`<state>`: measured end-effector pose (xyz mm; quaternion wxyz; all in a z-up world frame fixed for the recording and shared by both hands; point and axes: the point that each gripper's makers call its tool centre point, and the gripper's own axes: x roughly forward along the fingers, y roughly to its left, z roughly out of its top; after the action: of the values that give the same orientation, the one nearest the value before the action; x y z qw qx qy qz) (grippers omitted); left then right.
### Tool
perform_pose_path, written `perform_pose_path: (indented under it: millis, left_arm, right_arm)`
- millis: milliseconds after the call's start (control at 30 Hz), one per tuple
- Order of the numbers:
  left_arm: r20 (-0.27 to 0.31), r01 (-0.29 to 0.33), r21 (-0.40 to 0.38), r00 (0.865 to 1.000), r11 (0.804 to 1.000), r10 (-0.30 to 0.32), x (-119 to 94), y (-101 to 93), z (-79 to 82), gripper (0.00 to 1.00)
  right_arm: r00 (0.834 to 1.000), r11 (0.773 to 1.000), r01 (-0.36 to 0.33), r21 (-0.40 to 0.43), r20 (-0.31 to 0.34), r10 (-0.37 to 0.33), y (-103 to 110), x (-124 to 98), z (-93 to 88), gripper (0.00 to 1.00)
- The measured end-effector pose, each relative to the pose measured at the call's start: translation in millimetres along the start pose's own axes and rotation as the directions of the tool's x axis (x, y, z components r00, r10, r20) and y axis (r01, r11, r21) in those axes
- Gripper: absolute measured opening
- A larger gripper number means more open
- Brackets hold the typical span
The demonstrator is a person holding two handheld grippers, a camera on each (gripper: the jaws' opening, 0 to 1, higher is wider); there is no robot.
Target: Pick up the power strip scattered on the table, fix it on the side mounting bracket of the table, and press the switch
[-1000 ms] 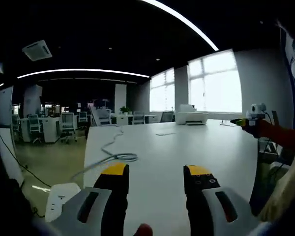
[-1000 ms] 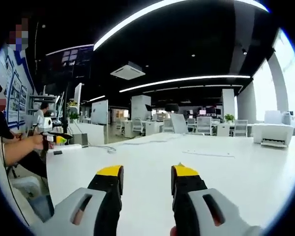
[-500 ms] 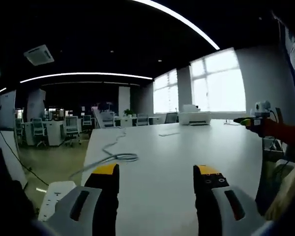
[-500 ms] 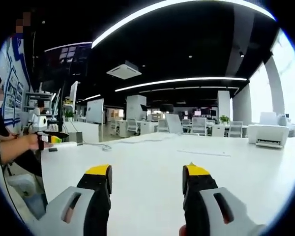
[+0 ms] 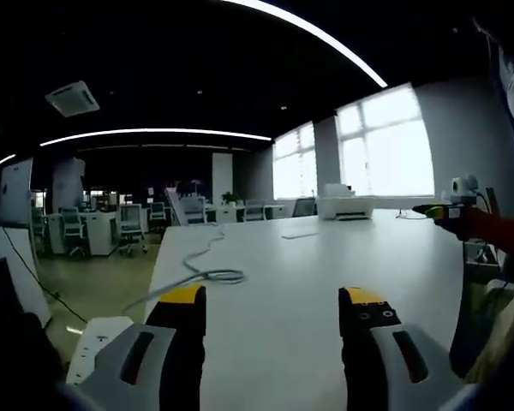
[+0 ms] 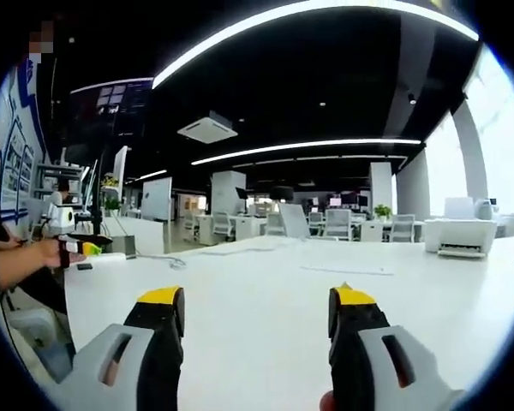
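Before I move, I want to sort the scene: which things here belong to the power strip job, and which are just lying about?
Job: power strip at the table's near-left edge, its cable, left gripper, right gripper, both open.

Lying about: printer, paper sheet, office chairs.

Both views low over table (image 5: 325,257), facing across office; left gripper view toward windows (image 5: 394,145), right gripper view toward desks; shared: table, printer (image 6: 459,237).

Power strip (image 5: 92,347): white body at the table's left edge, lower end hidden behind the left gripper's jaw.
Cable (image 5: 197,272): far end too small to trace.
Paper sheet (image 6: 347,270): markings too small to read.
Printer (image 6: 460,237): detail blurred by window glare.
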<state>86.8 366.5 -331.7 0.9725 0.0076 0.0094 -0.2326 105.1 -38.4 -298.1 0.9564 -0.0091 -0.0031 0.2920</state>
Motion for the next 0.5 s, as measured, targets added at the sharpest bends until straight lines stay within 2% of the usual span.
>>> perform_pose_path:
  millis: [500]
  left_arm:
    - [0.000,-0.008,0.007,1.000,1.000,0.008,1.7,0.8,3.1,0.68]
  right_arm:
    - [1.000,1.000,0.006,0.005,-0.004,-0.006,-7.2,1.4,-2.5,0.65]
